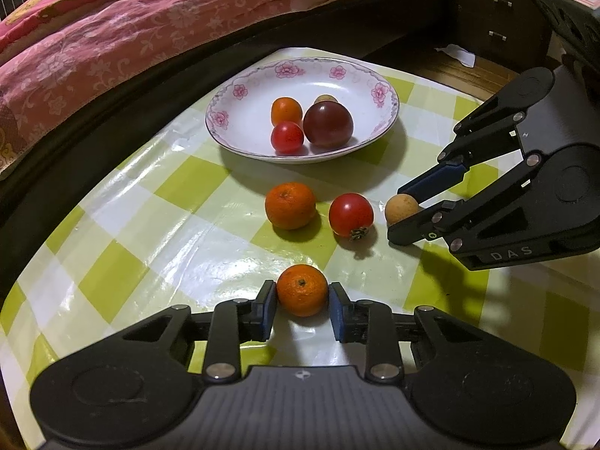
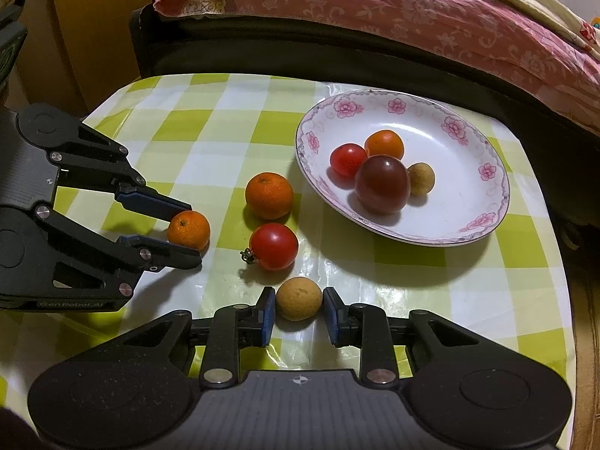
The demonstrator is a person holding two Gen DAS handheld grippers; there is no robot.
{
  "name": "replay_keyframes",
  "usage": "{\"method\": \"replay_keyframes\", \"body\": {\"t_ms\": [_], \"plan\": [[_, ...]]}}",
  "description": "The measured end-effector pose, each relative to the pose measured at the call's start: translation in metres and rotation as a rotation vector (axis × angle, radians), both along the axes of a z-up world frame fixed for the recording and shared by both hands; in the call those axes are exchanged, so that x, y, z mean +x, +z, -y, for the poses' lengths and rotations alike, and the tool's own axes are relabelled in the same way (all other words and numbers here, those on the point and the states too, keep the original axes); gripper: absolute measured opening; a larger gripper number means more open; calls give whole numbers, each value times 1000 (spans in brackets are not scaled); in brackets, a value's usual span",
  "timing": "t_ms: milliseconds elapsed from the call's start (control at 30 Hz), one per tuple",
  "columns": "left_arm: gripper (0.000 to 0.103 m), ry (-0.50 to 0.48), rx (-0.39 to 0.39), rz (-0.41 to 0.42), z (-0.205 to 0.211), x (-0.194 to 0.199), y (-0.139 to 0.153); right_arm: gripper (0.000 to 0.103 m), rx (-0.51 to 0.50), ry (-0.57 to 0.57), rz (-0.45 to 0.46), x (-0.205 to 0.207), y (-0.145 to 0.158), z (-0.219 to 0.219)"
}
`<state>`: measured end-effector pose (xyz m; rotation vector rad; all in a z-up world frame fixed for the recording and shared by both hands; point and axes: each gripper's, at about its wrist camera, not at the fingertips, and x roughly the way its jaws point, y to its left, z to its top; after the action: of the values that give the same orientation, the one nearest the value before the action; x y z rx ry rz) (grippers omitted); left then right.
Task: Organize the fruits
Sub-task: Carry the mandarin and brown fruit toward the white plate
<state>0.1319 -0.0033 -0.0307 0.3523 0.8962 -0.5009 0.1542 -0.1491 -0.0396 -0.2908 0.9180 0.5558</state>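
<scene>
Two claws bracket fruit on the bench.
Left claw (image 1: pixel 302 302) pads touch a small mandarin (image 1: pixel 302 295); right claw (image 2: pixel 299 305) straddles a longan (image 2: pixel 299 299), pads barely apart; "DAS" printed.

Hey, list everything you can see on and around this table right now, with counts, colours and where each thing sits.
plate: one, white with pink flowers, far side of table
fruits in plate: four; dark purple tomato, small red tomato, small orange, tan longan
large orange: one, on cloth near plate
red tomato: one, on cloth, beside the large orange
tablecloth: green and white check
bedding: pink floral, behind table
left gripper: around a mandarin
right gripper: around a tan longan
</scene>
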Motion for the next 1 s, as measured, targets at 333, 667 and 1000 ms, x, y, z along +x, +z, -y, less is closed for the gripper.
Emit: {"method": "replay_keyframes", "body": {"t_ms": [333, 667, 1000], "plan": [[37, 23, -9, -13, -2, 2, 1, 23, -15, -11, -4, 0, 2, -1], [37, 30, -31, 30, 0, 6, 17, 23, 33, -65, 30, 5, 19, 8], [37, 42, -61, 87, 19, 29, 34, 23, 63, -150, 80, 23, 32, 20]]}}
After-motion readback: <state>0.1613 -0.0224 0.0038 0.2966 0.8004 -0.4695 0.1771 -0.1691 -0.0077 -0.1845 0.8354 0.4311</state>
